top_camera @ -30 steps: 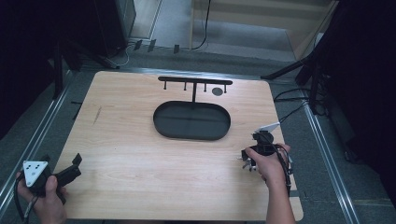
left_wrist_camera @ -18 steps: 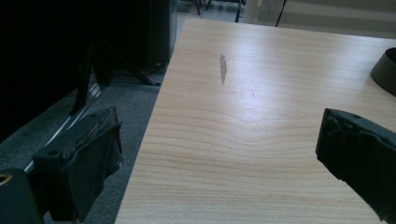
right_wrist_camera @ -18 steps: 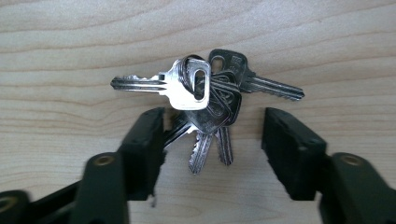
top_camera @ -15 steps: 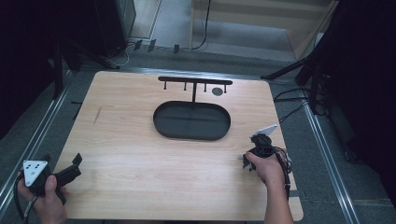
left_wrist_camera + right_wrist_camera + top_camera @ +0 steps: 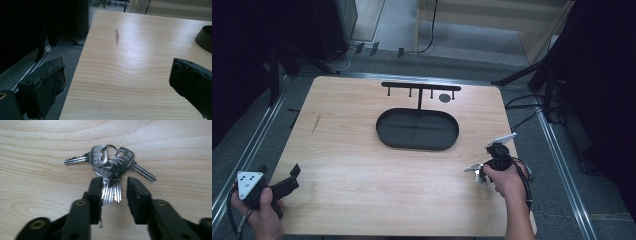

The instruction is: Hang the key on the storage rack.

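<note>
Bunch of keys (image 5: 111,171) flat on the wooden table (image 5: 362,150), near its right edge, blades fanned between the jaws of the right gripper (image 5: 114,187); jaws narrowly parted, not yet clenched on them. Left gripper (image 5: 117,75) released wide at the table's near left corner. Black oval tray (image 5: 417,128) and hook rack (image 5: 420,87) further back.

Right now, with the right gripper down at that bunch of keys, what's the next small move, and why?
Probably close the right gripper on the bunch of keys. Its jaws stand apart on either side of the lowest key blades, which lie flat on the table, so nothing is gripped yet. The left gripper waits open at the table's edge.
</note>
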Demonstrator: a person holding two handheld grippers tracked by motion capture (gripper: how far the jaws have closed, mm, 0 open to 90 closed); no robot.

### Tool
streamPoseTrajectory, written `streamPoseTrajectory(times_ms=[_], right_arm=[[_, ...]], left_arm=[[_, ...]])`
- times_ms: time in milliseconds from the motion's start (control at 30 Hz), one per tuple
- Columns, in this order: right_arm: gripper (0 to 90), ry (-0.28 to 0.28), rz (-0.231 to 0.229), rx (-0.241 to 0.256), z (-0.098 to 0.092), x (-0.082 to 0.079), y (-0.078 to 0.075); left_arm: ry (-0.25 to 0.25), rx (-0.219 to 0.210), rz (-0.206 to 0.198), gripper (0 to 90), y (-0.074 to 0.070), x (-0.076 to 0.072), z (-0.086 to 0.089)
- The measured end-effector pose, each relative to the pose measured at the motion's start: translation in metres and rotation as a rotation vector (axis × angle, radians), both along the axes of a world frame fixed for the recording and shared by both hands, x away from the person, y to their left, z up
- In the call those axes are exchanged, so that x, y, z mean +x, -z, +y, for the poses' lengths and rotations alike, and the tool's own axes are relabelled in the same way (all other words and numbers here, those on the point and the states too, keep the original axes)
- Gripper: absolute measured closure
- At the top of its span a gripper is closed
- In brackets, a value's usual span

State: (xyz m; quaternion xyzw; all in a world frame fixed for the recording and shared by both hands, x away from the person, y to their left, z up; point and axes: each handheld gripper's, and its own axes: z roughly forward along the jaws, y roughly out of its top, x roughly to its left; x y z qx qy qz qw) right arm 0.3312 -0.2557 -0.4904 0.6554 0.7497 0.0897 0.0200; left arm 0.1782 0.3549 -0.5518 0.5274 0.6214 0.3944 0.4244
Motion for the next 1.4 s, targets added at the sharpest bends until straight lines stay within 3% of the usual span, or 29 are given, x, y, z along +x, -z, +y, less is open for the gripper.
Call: streamPoseTrajectory(times_ms=[133, 233, 333, 433, 533, 567, 667, 733, 833, 967, 1000, 1400], right_arm=[[45.0, 0.004, -0.005, -0.072, 0.014, 0.000, 0.005], [43.9, -0.003, 0.005, -0.101, 0.021, 0.000, 0.011], [52.9, 0.006, 0.022, -0.137, 0.020, 0.000, 0.016], [81.1, 0.032, 0.016, -0.090, 0.009, -0.001, 0.014], [84.4, 0.015, 0.028, -0.071, 0.002, -0.002, 0.013], [85.0, -0.022, 0.018, -0.081, -0.002, -0.003, 0.010], [85.4, -0.040, -0.012, -0.095, -0.005, -0.002, -0.003], [90.0, -0.058, -0.051, -0.096, -0.005, 0.000, -0.019], [90.0, -0.085, -0.100, -0.113, 0.000, 0.004, -0.040], [90.0, -0.115, -0.127, -0.106, 0.005, 0.008, -0.057], [90.0, -0.136, -0.145, -0.087, 0.011, 0.012, -0.069], [90.0, -0.172, -0.208, -0.037, 0.054, 0.036, -0.113]], left_arm=[[0.003, 0.004, 0.002, 0.7, 0.000, 0.000, -0.001], [0.004, 0.006, 0.003, 0.7, 0.000, 0.000, -0.001], [0.006, 0.007, 0.003, 0.6, 0.000, 0.001, -0.001], [0.009, 0.005, 0.005, 0.6, 0.000, 0.001, 0.000], [0.007, 0.004, 0.006, 0.7, 0.000, 0.001, 0.000], [0.006, 0.003, 0.006, 0.7, 0.000, 0.001, 0.000], [0.006, 0.006, 0.007, 0.7, 0.000, 0.001, 0.000], [0.005, 0.004, 0.006, 0.6, 0.000, 0.002, -0.001], [0.005, 0.003, 0.006, 0.7, 0.000, 0.001, -0.001], [0.005, 0.002, 0.007, 0.7, 0.000, 0.001, -0.001], [0.006, 0.003, 0.008, 0.7, 0.000, 0.002, 0.000], [0.007, 0.000, 0.007, 0.6, 0.000, 0.002, 0.000]])
